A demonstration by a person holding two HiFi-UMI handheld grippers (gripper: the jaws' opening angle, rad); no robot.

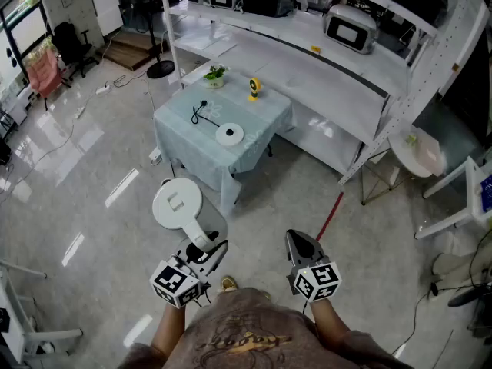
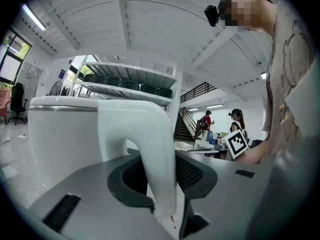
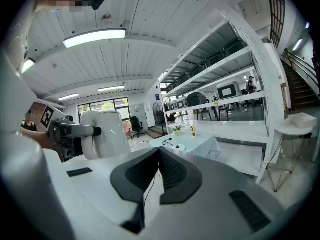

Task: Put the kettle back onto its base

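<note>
White kettle (image 1: 178,204), handle pinched in my left gripper (image 1: 204,250), could swing loose before the upper-centre base (image 1: 229,134); right gripper (image 1: 300,243) closed, empty.

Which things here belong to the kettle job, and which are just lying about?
Job: kettle, held by its handle in the left tool; round base on the table.
Lying about: potted plant and yellow object on that table; right tool, shut, empty.

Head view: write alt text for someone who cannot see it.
Seen from above, a person's left gripper holds a white kettle by its handle, the right gripper shut and empty. Ahead, the round white base lies on a cloth-covered table near a black cord.
</note>
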